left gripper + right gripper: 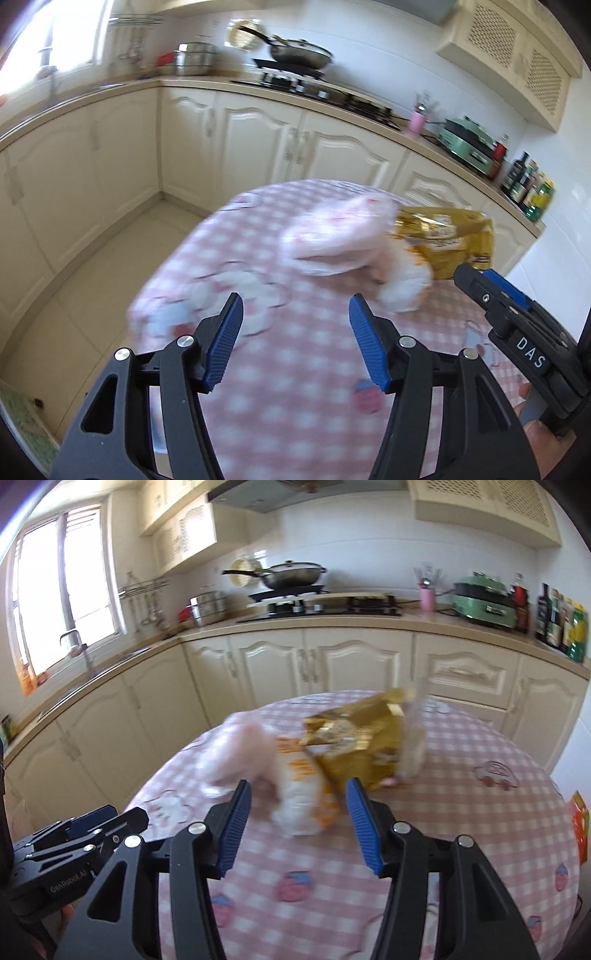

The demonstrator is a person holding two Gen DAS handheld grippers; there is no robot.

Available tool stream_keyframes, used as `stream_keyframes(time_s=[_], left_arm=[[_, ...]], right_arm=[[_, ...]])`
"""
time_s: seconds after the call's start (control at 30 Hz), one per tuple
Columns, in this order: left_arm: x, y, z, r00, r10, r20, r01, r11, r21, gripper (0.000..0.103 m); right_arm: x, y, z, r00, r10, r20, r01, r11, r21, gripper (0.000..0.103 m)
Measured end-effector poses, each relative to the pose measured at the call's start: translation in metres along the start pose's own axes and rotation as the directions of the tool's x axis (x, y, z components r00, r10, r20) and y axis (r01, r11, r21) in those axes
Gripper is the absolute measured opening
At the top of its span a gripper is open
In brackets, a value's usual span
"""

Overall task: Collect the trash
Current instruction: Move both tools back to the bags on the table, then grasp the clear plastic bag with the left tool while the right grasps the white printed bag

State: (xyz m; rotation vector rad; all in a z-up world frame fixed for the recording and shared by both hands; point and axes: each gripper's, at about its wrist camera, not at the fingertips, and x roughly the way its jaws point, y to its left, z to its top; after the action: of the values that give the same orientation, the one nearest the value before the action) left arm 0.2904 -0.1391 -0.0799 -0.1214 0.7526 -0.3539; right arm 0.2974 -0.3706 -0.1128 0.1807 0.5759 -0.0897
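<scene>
Left claw (295,339) gaping, blue pads apart with nothing between them, hovering above the checked worktop (295,406); right claw (298,821) likewise spread and empty, aimed at the heap of rubbish. Both short of contact.

Heaped near the middle of the worktop, toward its far edge: a pale pink plastic bag (332,236), a white-and-orange wrapper (306,794) touching it, a crumpled gold foil packet (354,746) leaning against that, and a clear film bag (415,731) standing just behind the gold one. All blurred, so print and exact creases unreadable.

Probably very light, soft and limp throughout; likely to collapse and slide rather than resist. Foil and film probably slick under the ribbed pads, and prone to springing back. Not fragile.

Best taken at a bunched fold or crumpled ridge, never a flat face: the gathered top of the pink bag for the left, the upturned edge of the gold packet for the right. Deep pinch advisable, since a shallow one may slip off.
</scene>
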Motion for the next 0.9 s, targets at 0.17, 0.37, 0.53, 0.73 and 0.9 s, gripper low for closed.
stream_keyframes(time_s=[0.17,0.37,0.53,0.73,0.9], left_arm=[[0.016,-0.026,0.007,1.000,-0.001,-0.008,0.002,1.000,0.031,0.058],[0.029,-0.024,0.016,0.999,0.045,-0.008,-0.045,0.998,0.049,0.058],[0.042,-0.023,0.028,0.999,0.042,-0.008,-0.041,0.996,0.082,0.058],[0.061,-0.036,0.036,1.000,0.020,0.001,-0.020,0.985,0.173,0.061],[0.076,-0.049,0.042,1.000,0.020,0.004,-0.020,0.976,0.218,0.061]], right_arm=[[0.005,-0.032,0.000,1.000,0.002,-0.027,-0.001,0.999,0.047,0.054],[0.043,-0.016,-0.005,0.983,0.085,-0.162,-0.079,0.996,0.044,0.054],[0.080,-0.006,-0.003,0.966,0.109,-0.236,-0.096,0.993,0.067,0.054],[0.088,-0.010,-0.003,0.968,0.109,-0.225,-0.095,0.993,0.070,0.038],[0.090,-0.010,-0.002,0.969,0.102,-0.223,-0.092,0.994,0.052,0.033]])
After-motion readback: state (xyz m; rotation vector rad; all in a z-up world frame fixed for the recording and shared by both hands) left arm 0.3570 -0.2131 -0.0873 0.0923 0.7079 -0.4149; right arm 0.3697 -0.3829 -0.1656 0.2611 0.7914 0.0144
